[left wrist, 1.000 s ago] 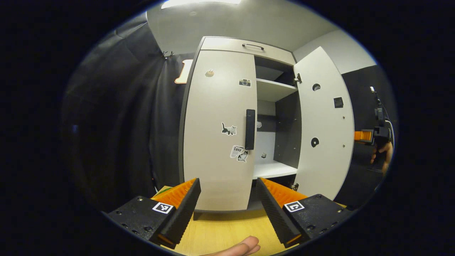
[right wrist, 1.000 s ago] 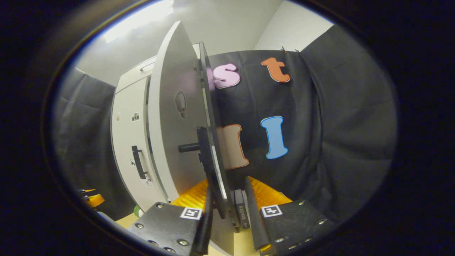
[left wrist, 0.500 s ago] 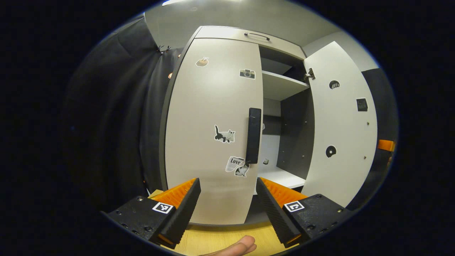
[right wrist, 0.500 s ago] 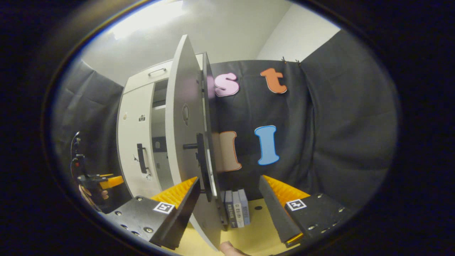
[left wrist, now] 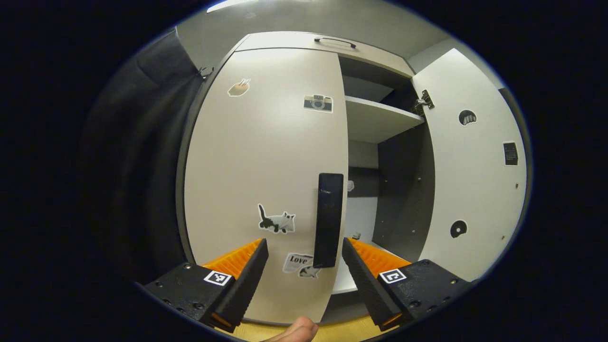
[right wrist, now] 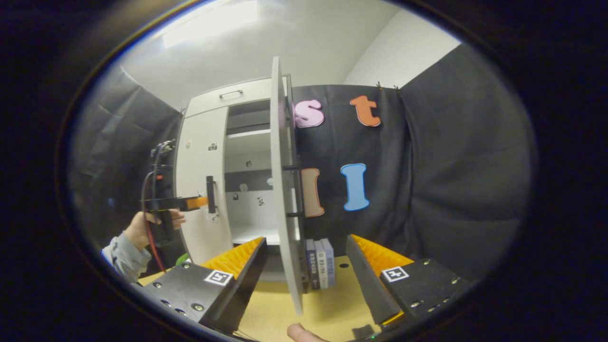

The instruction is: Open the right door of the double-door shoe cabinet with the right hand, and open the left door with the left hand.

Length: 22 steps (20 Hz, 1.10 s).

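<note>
Your left gripper (left wrist: 304,266) has closed in on the left door's black handle (left wrist: 328,219), jaws apart with the handle's lower end between them, not yet clamped. Your right gripper (right wrist: 304,275) has let go and backed off, jaws apart and empty, with the right door (right wrist: 283,190) now swung wide, edge-on ahead. So the right half looks done; beyond, the left door (left wrist: 266,156) is still shut on the shoe cabinet (left wrist: 375,123) — clamp and pull next.
</note>
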### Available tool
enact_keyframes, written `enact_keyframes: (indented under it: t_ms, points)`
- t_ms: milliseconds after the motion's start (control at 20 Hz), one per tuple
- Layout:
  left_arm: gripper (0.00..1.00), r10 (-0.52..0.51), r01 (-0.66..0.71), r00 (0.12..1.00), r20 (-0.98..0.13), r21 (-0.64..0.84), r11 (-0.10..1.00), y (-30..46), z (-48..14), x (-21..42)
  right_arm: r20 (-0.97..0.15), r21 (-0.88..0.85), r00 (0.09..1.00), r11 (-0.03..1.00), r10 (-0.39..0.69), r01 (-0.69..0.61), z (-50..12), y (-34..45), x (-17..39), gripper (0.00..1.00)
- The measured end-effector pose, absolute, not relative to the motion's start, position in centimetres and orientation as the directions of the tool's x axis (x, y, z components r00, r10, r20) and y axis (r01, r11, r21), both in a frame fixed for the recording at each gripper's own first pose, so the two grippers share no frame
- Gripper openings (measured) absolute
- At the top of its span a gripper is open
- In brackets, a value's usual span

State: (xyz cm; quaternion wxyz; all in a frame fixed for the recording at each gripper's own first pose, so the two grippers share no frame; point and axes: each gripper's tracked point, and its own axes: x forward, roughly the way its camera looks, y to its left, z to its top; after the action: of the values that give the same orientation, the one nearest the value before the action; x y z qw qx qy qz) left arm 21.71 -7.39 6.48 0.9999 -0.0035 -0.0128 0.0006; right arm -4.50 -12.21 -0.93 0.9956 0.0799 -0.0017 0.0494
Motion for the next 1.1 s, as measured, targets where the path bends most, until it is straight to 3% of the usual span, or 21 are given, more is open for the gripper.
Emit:
enact_keyframes:
  t_ms: [100,150,200,350,450,500,600,650,750,800,850,1100]
  points:
    - [0.99,0.004,-0.004,1.000,-0.011,0.000,1.000,-8.1,6.1,23.2,-0.002,0.151,0.992,0.981,0.122,-0.121,-3.1,-10.2,-6.6,0.98]
    - [0.96,-0.012,0.012,1.000,-0.021,0.000,1.000,-8.7,6.1,23.7,-0.007,0.125,0.993,0.986,0.115,-0.113,-3.9,-9.9,-7.3,0.94]
    - [0.94,-0.018,0.018,1.000,-0.022,0.004,1.000,-9.1,6.1,24.3,-0.003,0.087,0.994,0.991,0.107,-0.107,-4.6,-9.5,-8.2,0.98]
    - [0.87,0.012,-0.011,0.999,-0.035,0.026,1.000,-9.2,6.0,25.4,-0.005,0.055,0.995,0.994,0.099,-0.099,-6.3,-8.1,-9.9,0.98]
    - [0.74,0.023,-0.022,0.999,-0.042,0.043,0.999,-9.1,5.9,26.2,-0.010,0.090,0.994,0.990,0.106,-0.104,-6.8,-7.4,-10.6,0.98]
    - [0.61,0.019,-0.017,0.998,-0.056,0.036,0.999,-9.3,5.6,26.2,-0.012,0.105,0.994,0.989,0.108,-0.106,-6.9,-7.2,-11.0,0.98]
    - [0.53,0.017,-0.016,0.999,-0.045,0.021,1.000,-9.4,5.8,26.4,-0.004,0.110,0.996,0.990,0.092,-0.091,-6.7,-7.6,-11.5,0.94]
    - [0.52,0.016,-0.015,0.999,-0.043,0.017,1.000,-9.7,5.8,26.3,-0.001,0.106,0.997,0.992,0.073,-0.072,-6.6,-8.2,-11.7,0.98]
    - [0.40,0.027,-0.027,0.999,-0.044,-0.003,1.000,-9.9,5.7,26.4,0.005,0.090,0.999,0.995,0.041,-0.041,-6.5,-8.8,-12.1,0.99]
    - [0.35,0.040,-0.040,0.998,-0.046,0.000,0.999,-9.8,5.8,26.5,0.009,0.088,0.999,0.996,0.034,-0.035,-6.5,-8.9,-12.3,0.94]
    - [0.34,0.047,-0.047,0.997,-0.057,0.003,0.999,-9.8,5.6,26.5,0.012,0.092,0.999,0.995,0.037,-0.038,-6.5,-8.7,-12.5,0.98]
    - [0.26,0.041,-0.040,0.996,-0.076,0.025,0.999,-9.8,5.5,26.1,0.007,0.090,0.999,0.995,0.041,-0.042,-6.7,-8.6,-12.8,0.98]
